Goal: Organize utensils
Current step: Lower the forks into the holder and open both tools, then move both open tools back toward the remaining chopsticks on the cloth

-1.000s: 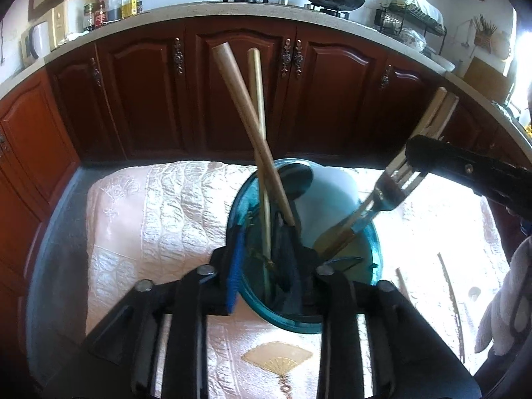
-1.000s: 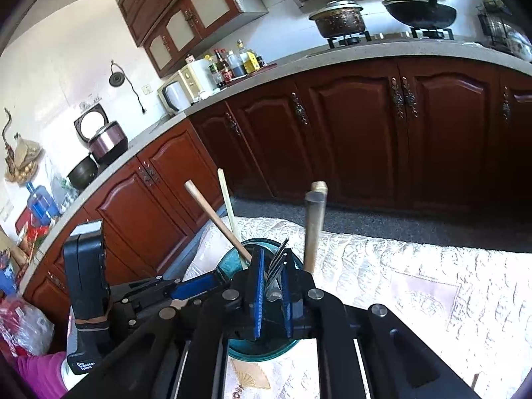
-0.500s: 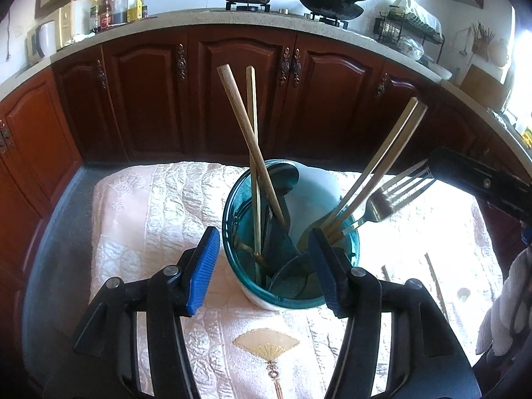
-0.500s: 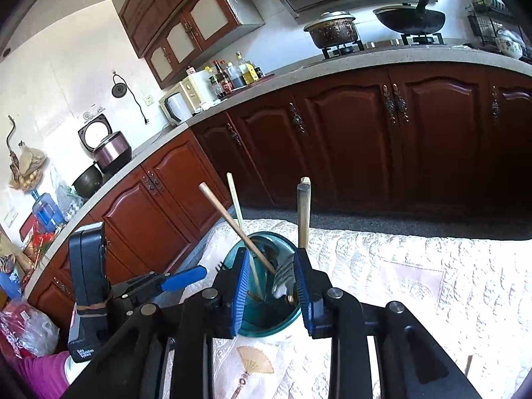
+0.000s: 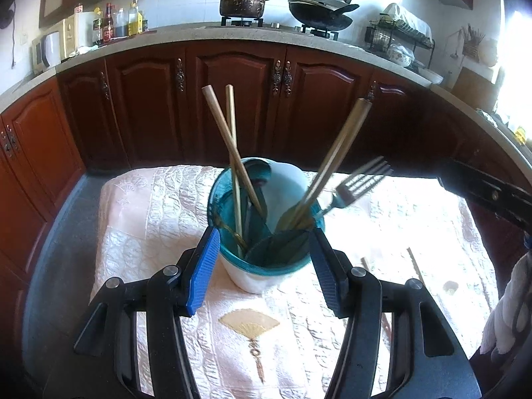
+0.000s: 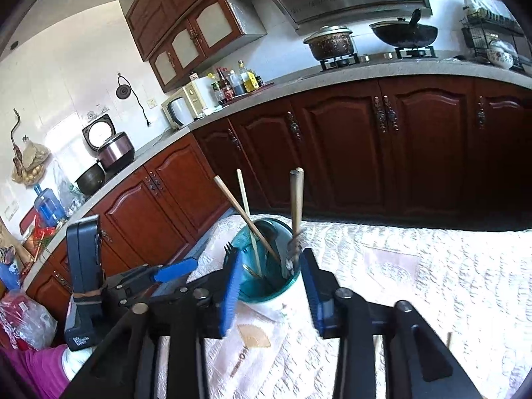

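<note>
A white cup with a teal rim [image 5: 256, 276] stands on the quilted cloth, holding two wooden sticks [image 5: 221, 133], a wooden-handled utensil [image 5: 342, 146] and a metal fork [image 5: 360, 181] with its tines up. My left gripper [image 5: 264, 272] is open, its blue pads either side of the cup's near wall without touching it. In the right wrist view the cup [image 6: 266, 287] shows just beyond my right gripper [image 6: 271, 291]. Its jaws are opening and nothing is pressed between them. The fork [image 6: 293, 249] leans loose inside the cup. The left gripper [image 6: 169, 276] shows at the left.
Loose chopsticks [image 5: 415, 266] lie on the pale cloth [image 5: 139, 219] right of the cup. Dark wooden cabinets [image 5: 232, 99] and a counter with a pot [image 5: 242, 1] and a wok run behind. The right tool's black body [image 5: 492, 196] reaches in from the right.
The left gripper opened off the utensils in the cup and drew back. The right gripper let go of the fork, which now rests in the cup, and also pulled back.
</note>
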`<control>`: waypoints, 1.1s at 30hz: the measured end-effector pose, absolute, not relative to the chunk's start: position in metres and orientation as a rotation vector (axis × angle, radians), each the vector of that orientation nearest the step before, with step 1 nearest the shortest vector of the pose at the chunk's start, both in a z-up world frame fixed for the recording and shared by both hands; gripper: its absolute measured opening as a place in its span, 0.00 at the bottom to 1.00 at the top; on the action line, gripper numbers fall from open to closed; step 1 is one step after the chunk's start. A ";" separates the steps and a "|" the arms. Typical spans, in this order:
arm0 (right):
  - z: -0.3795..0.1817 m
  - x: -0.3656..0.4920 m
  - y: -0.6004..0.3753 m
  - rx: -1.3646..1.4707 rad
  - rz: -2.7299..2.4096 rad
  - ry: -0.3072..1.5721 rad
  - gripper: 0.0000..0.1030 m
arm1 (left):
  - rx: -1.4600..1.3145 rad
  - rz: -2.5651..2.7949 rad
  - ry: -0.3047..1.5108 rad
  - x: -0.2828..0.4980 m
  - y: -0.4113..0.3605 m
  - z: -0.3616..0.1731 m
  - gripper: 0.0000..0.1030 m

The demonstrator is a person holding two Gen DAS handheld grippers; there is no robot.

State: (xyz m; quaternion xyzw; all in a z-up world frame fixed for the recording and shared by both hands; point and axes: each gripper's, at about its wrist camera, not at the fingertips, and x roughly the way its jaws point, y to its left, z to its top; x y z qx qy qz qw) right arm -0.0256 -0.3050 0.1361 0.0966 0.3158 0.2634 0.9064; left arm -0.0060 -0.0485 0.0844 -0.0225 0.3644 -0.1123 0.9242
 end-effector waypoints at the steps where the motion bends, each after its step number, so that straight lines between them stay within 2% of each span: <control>1: 0.136 -0.030 -0.308 0.194 0.537 0.652 0.39 | -0.046 -0.234 0.746 -0.009 -0.050 0.085 0.54; 16: 0.078 -0.066 -0.383 0.160 0.347 0.808 0.42 | -0.035 -0.376 0.822 -0.030 -0.104 0.058 0.54; 25: 0.010 -0.049 -0.440 0.207 0.231 0.971 0.43 | -0.058 -0.508 0.991 -0.016 -0.148 0.014 0.54; 31: -0.017 -0.016 -0.453 0.197 0.192 1.028 0.27 | -0.081 -0.528 1.072 -0.001 -0.179 -0.012 0.54; 33: -0.024 -0.006 -0.457 0.191 0.180 1.043 0.26 | -0.074 -0.528 1.085 0.006 -0.188 -0.021 0.54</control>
